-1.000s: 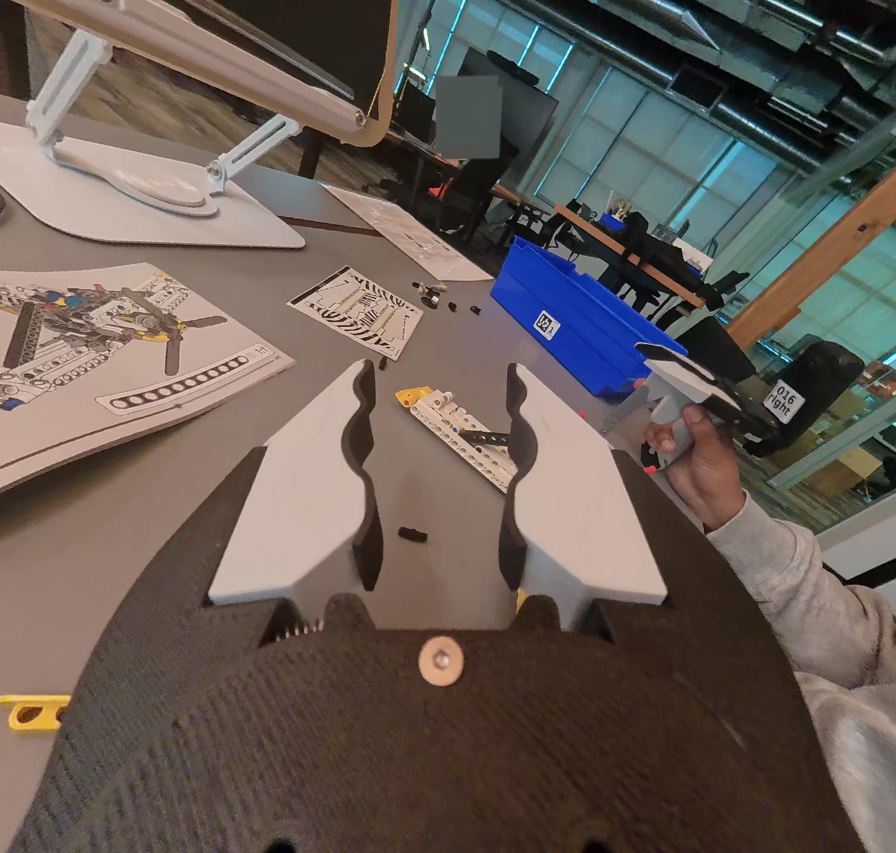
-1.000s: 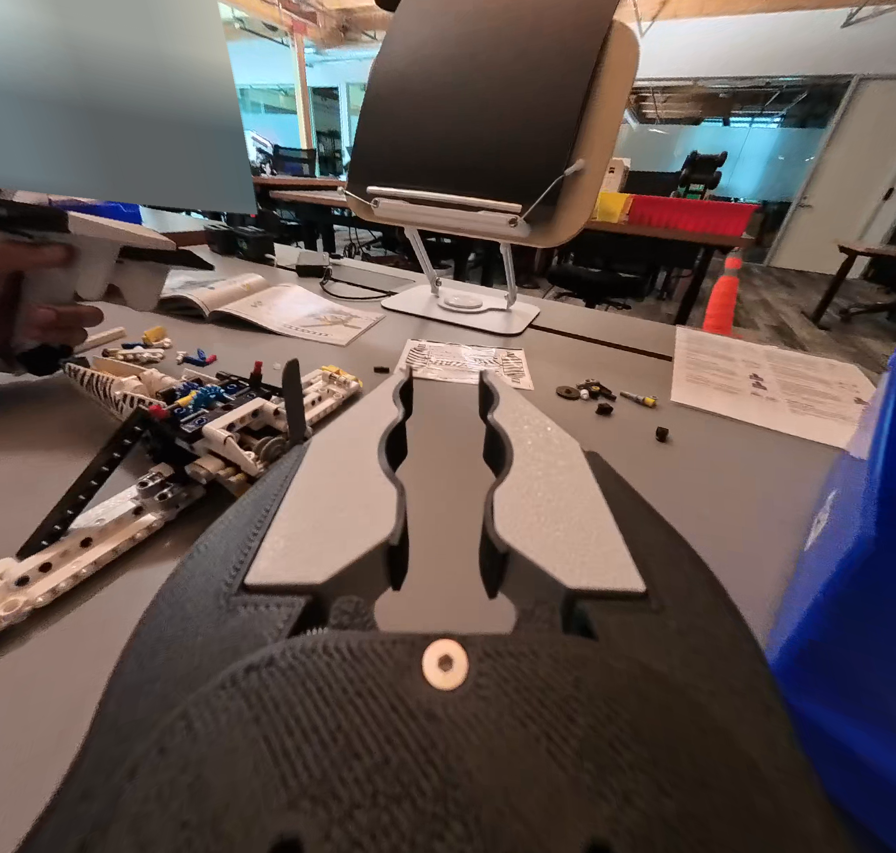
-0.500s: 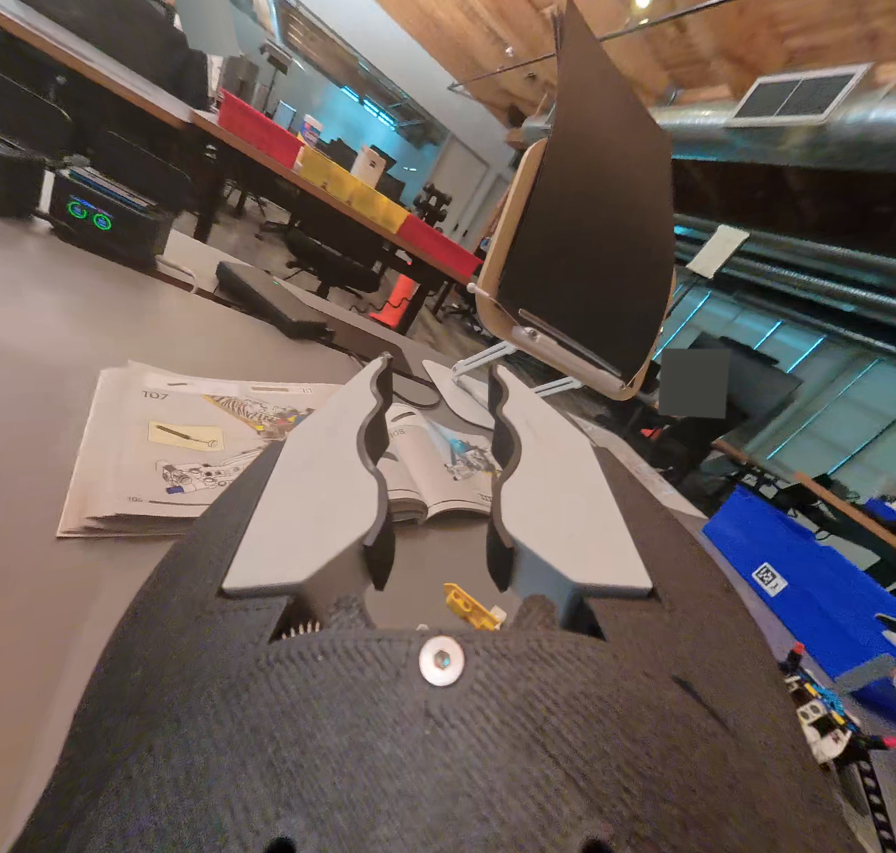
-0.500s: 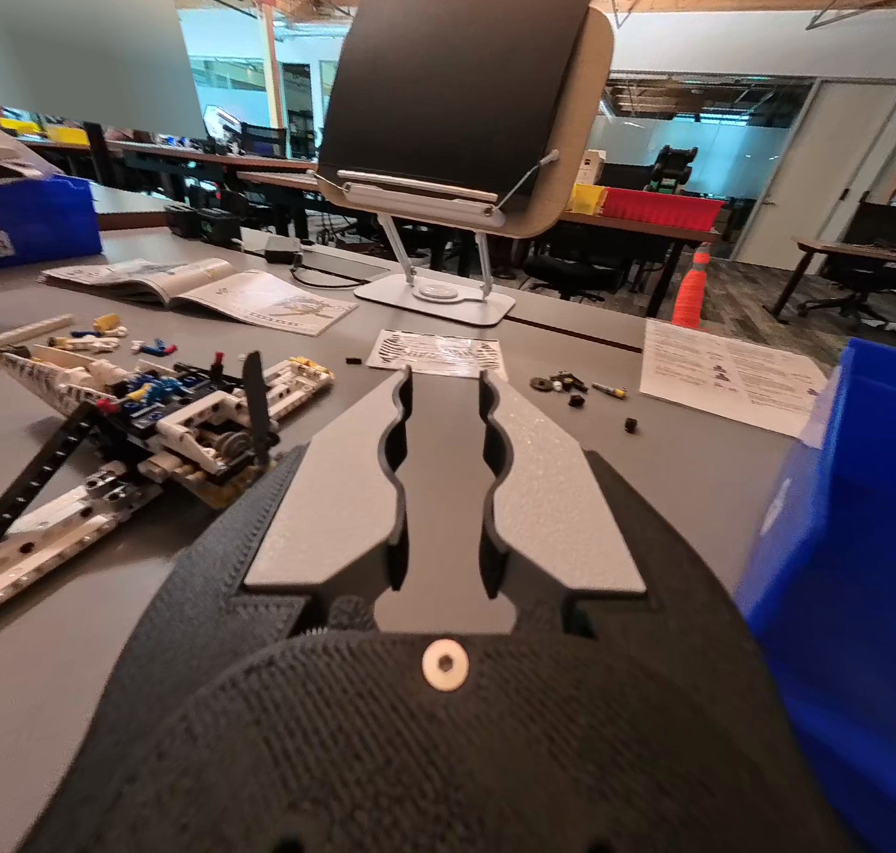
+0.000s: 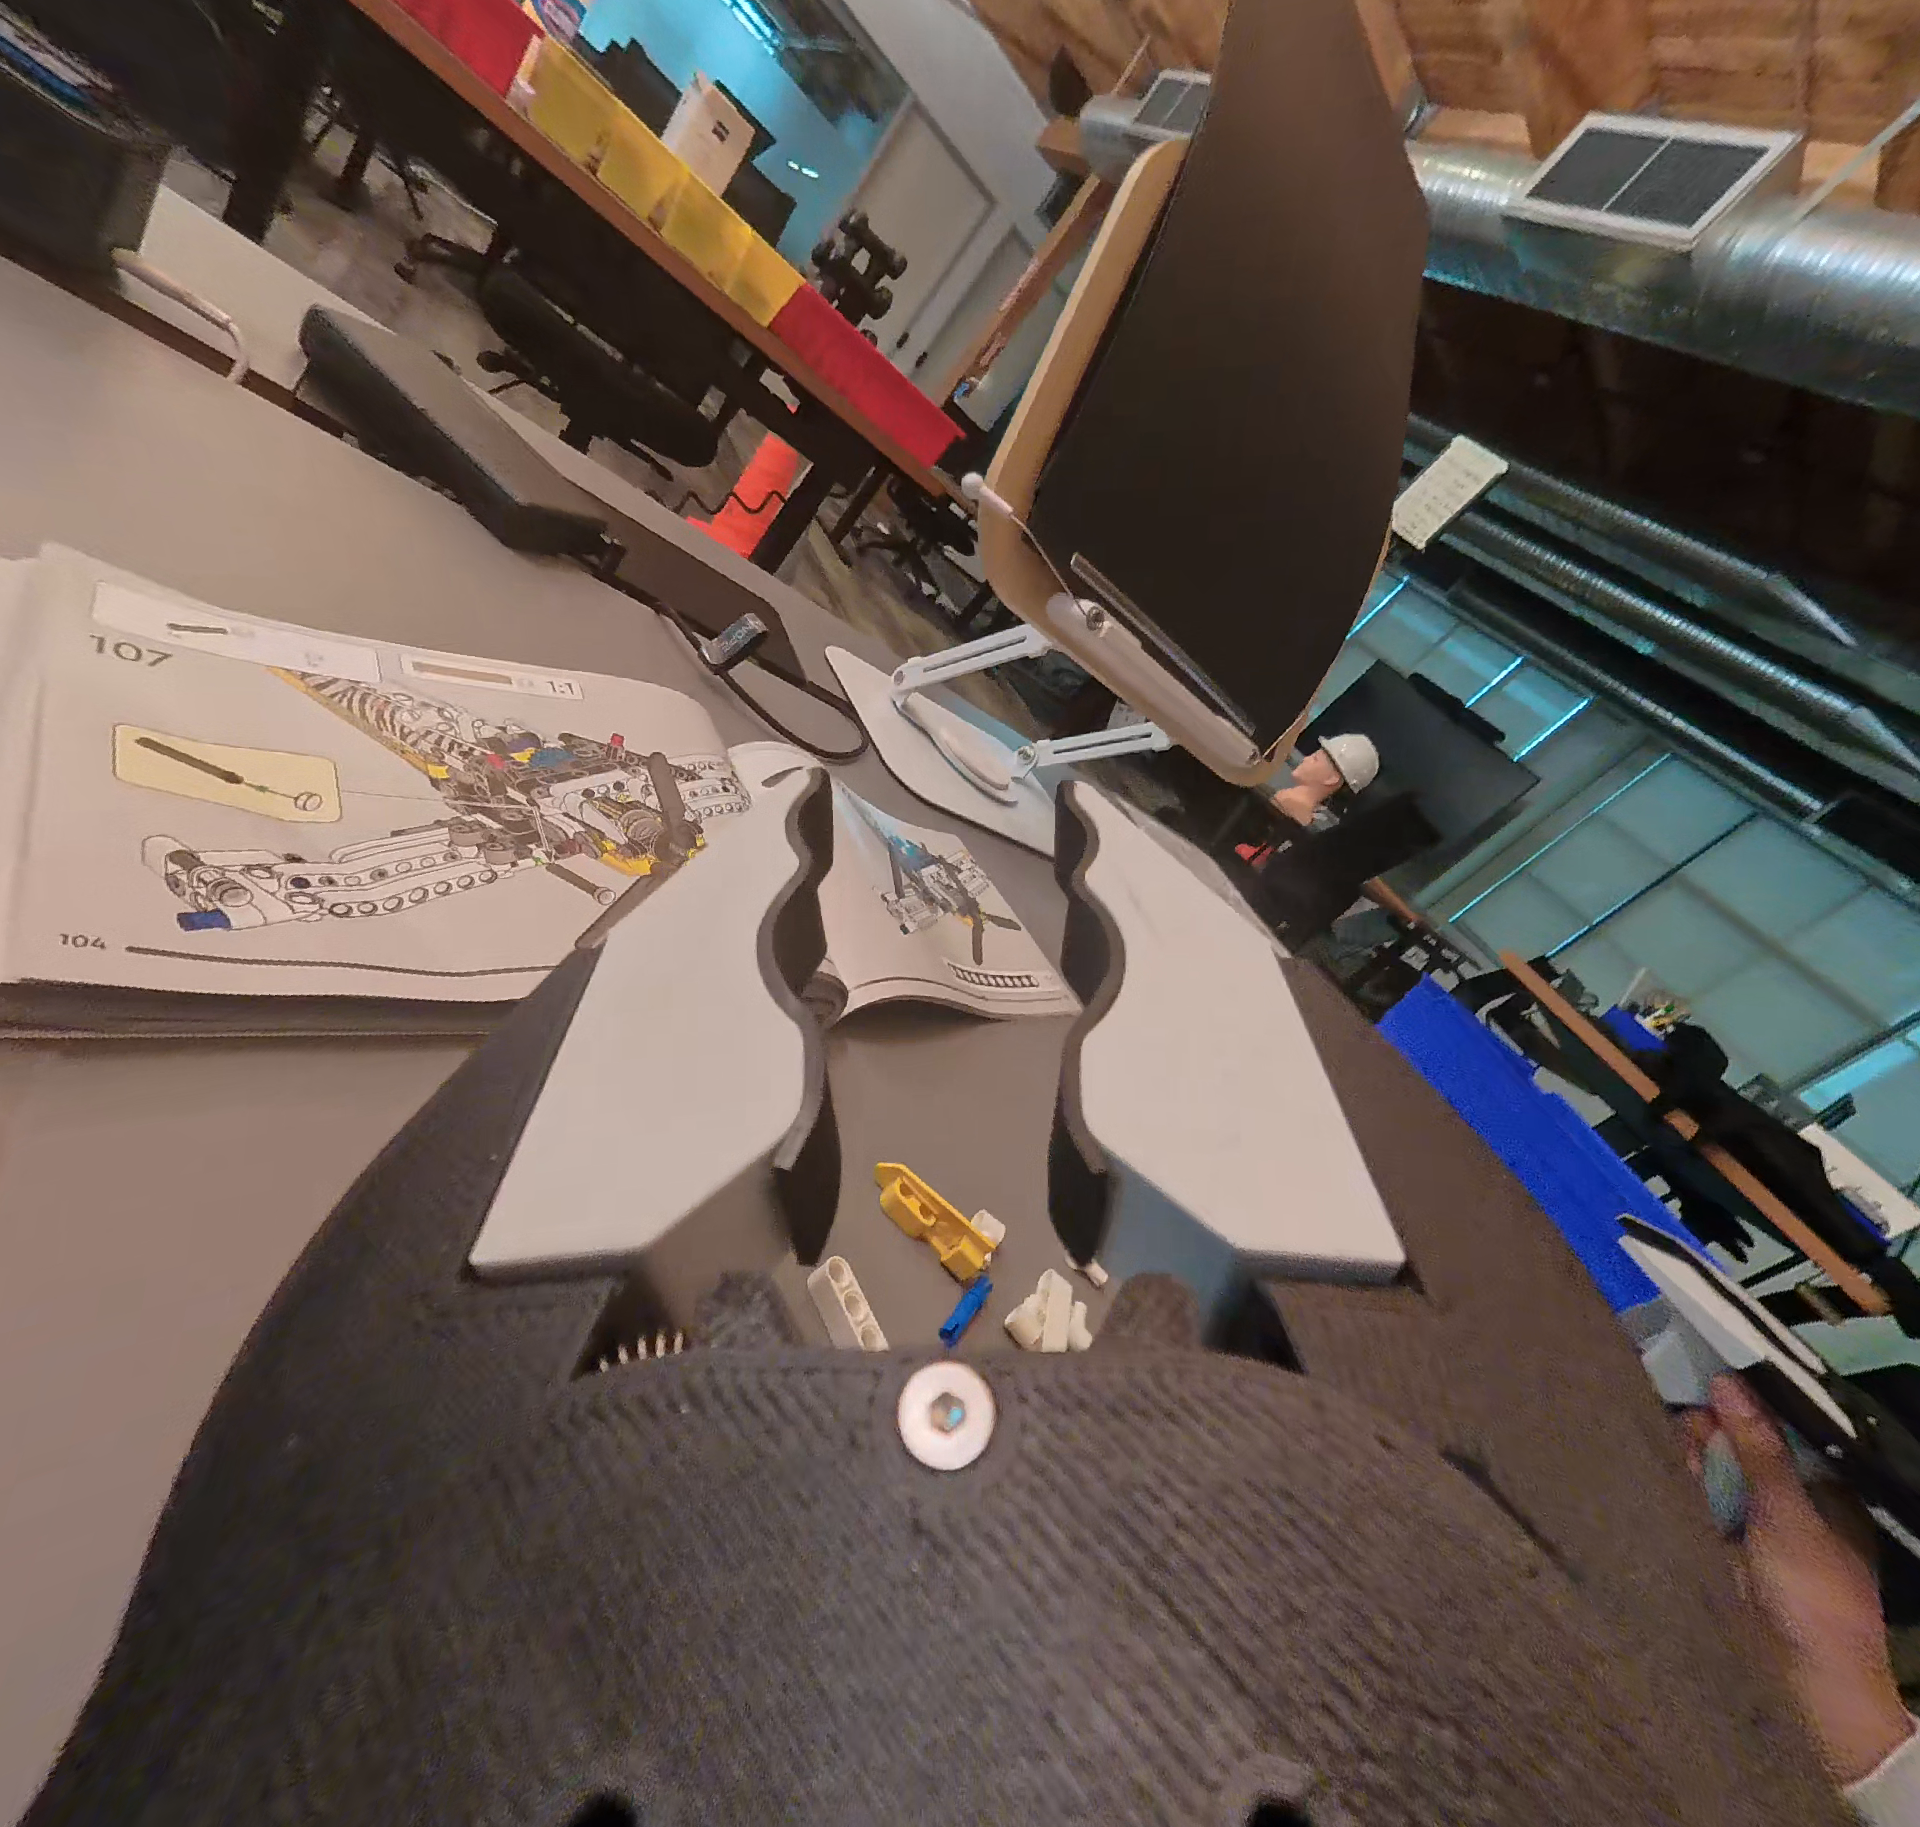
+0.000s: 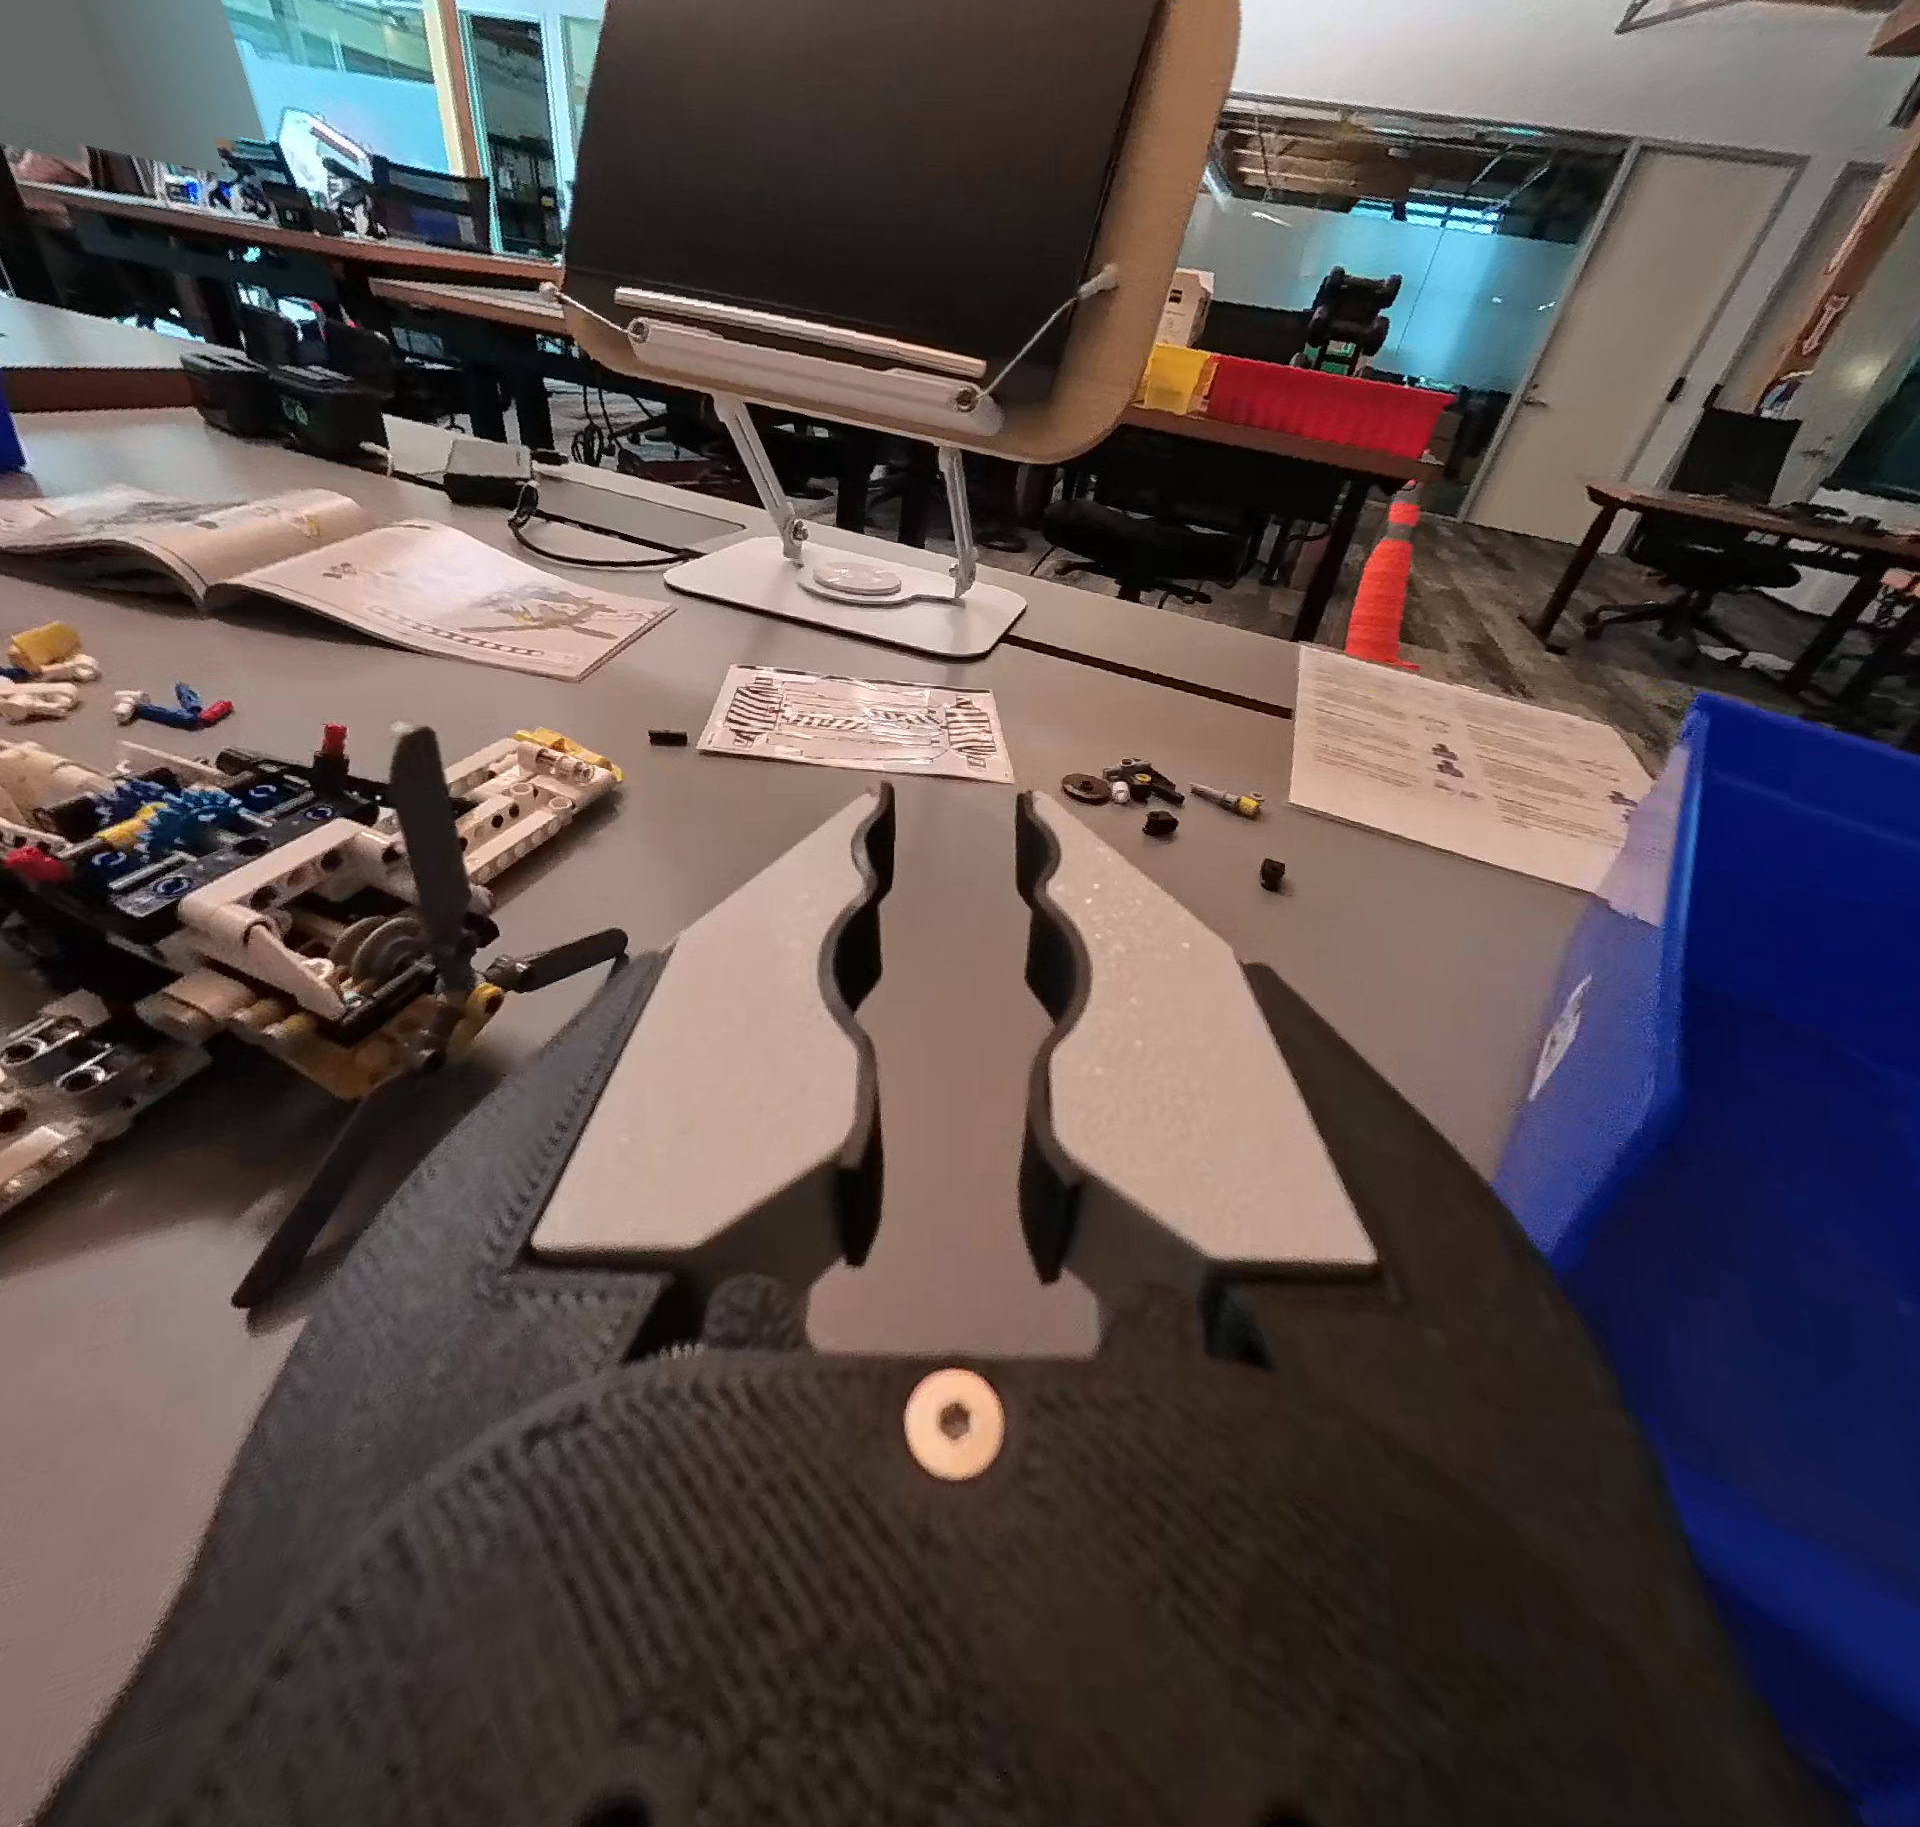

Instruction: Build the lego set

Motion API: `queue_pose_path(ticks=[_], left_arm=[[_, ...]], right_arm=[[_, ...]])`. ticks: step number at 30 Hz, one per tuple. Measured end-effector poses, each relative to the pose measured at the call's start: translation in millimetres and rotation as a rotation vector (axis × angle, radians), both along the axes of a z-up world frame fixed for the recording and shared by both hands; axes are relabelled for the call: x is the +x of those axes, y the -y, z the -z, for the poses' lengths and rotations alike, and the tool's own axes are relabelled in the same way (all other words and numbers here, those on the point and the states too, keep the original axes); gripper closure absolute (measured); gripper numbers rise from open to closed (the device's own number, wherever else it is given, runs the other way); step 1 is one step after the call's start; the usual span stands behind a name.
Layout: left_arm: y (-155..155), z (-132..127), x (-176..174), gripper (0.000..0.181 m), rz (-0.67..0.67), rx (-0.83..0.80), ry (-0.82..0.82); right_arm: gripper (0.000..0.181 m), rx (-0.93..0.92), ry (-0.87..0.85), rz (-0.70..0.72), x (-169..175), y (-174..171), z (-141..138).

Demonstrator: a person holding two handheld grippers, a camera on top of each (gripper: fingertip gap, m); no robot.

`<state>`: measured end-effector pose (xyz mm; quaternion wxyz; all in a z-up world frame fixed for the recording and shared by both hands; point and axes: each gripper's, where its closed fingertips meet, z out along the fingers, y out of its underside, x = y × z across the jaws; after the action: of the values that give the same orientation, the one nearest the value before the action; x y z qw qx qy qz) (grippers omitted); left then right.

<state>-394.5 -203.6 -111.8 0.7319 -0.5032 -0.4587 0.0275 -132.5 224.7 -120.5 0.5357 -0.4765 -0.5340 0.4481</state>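
Observation:
My left gripper (image 5: 940, 811) is open and empty, low over the grey table. Between its fingers lie loose pieces: a yellow piece (image 5: 935, 1218), a white beam (image 5: 847, 1301), a blue pin (image 5: 966, 1307) and a white connector (image 5: 1044, 1312). The open instruction booklet (image 5: 312, 821) lies just ahead on the left. My right gripper (image 6: 954, 806) is open and empty above bare table. The partly built lego plane (image 6: 270, 904) with its dark propeller (image 6: 431, 873) lies to its left. Small loose pieces (image 6: 1143, 790) lie ahead to the right.
A tablet on a white stand (image 6: 894, 219) stands at the table's back. A sticker sheet (image 6: 857, 723) and a printed paper (image 6: 1455, 775) lie ahead of the right gripper. A blue bin (image 6: 1766, 1102) is close on its right; it also shows in the left wrist view (image 5: 1527, 1123). About 50 cm separates my left fingertips from my right.
The left gripper swung away from the lego model to the booklet and loose pieces, and the yellow piece now lies between its fingers. The right gripper drifted slightly; the propeller is nearer.

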Motion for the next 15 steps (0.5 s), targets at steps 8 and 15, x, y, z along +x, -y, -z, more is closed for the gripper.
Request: queue_pose_path(ticks=[8, 15], left_arm=[[1.4, 1.8, -1.3, 0.140, -0.014, -0.003, 0.004], [-2.0, 2.4, 0.1, 0.140, 0.001, -0.009, 0.006]], right_arm=[[0.162, -0.003, -0.030, -0.008, 3.3, 0.7, -3.8], [0.162, -0.004, -0.047, -0.009, 5.1, 0.9, -5.9]])
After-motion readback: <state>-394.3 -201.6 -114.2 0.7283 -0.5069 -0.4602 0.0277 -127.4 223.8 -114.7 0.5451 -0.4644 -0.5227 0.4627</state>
